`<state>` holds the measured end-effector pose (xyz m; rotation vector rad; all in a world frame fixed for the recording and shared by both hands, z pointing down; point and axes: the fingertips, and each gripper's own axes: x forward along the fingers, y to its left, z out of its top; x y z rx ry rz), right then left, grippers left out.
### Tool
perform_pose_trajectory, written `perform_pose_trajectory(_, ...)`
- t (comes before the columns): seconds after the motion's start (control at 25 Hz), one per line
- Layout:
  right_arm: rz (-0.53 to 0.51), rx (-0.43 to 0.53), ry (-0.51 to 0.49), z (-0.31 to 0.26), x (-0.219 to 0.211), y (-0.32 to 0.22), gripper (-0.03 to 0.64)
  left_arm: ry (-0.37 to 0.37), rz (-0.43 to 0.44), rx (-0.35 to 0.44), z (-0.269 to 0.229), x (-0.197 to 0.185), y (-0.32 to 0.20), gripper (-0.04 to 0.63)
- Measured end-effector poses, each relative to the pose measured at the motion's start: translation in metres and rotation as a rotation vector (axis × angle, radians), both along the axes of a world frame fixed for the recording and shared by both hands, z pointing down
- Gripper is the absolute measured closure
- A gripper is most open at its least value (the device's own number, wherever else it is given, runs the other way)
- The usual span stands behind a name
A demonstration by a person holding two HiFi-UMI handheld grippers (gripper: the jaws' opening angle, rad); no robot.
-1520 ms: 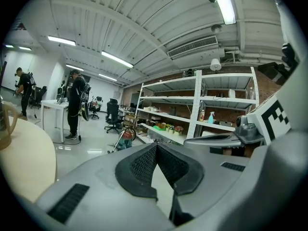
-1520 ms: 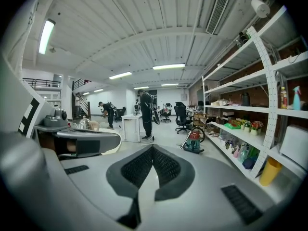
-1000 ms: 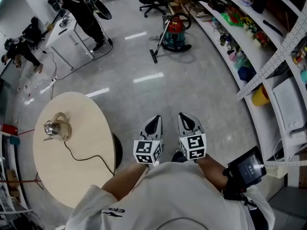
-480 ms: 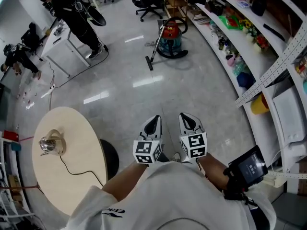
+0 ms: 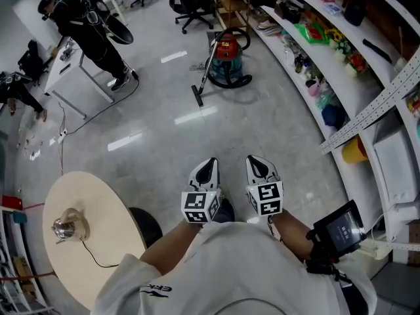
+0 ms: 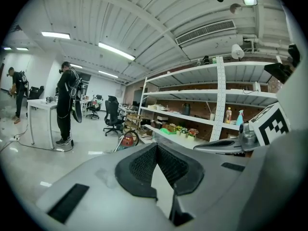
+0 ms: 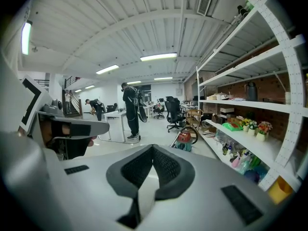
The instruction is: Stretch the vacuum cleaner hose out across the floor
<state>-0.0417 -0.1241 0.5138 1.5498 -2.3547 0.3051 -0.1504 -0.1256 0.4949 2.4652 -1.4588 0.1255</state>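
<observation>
A red and teal canister vacuum cleaner [image 5: 226, 58] stands on the grey floor far ahead, with its black hose [image 5: 240, 38] looped over the top and its wand and floor head [image 5: 197, 96] lying to its left. The vacuum cleaner [image 6: 127, 140] is small and distant in the left gripper view, and the vacuum cleaner [image 7: 185, 140] is also far off in the right gripper view. My left gripper [image 5: 208, 168] and right gripper [image 5: 256, 166] are side by side close to my body, both shut and empty, well short of the vacuum.
Long white shelves [image 5: 341, 64] full of goods run along the right. A round beige table [image 5: 79, 241] with a glass vessel [image 5: 67, 227] and a cord is at my lower left. A person in black [image 5: 85, 25] stands by a white desk [image 5: 65, 67]. Office chairs [image 5: 190, 2] stand behind.
The whole scene has slid toward me: the vacuum cleaner is nearer and lower in the head view, and the round table has dropped back to my lower left. Both grippers remain shut.
</observation>
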Motion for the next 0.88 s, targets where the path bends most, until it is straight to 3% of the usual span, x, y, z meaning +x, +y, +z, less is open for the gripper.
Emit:
perform_pose_trajectory(0.44,0.060,0.023,0.033,-0.015,-0.034,-0.143,0.615,0.016,0.031,0.035,-0.017,-0.045,-0.145,0.592)
perform_pose_trajectory(0.88,0.083,0.004,0.053,-0.009,-0.041,-0.218,0.615,0.029,0.018,0.004,-0.006,-0.064,-0.214,0.592)
